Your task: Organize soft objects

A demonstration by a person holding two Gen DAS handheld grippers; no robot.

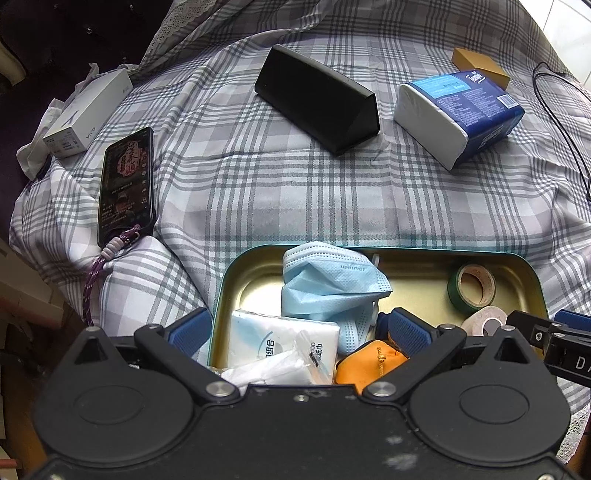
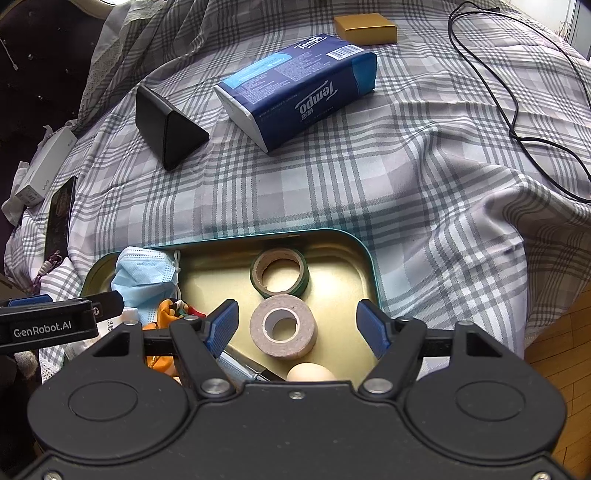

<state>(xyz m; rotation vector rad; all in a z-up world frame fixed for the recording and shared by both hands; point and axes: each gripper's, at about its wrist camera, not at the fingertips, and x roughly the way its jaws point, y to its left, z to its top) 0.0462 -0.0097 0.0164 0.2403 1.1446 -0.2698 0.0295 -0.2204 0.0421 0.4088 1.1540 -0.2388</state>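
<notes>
While both grippers hovered open and empty over the teal-rimmed gold metal tin (image 1: 406, 254), the left gripper (image 1: 295, 328) hid part of its white tissue packet (image 1: 280, 339); the right gripper (image 2: 295, 325) half-covered a pale egg-like object (image 2: 310, 372).

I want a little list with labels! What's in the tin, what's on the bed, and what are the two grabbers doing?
surface: bed with grey plaid sheet
tin: open, gold inside, teal rim
in tin: blue face mask, green tape roll, beige tape roll, small tissue pack, orange pouch
on bed: blue tissue pack, black triangular case, phone, white box, gold box, black cable
left gripper: open, over tissue pack and mask
right gripper: open, beige tape roll between fingers, not touching
</notes>
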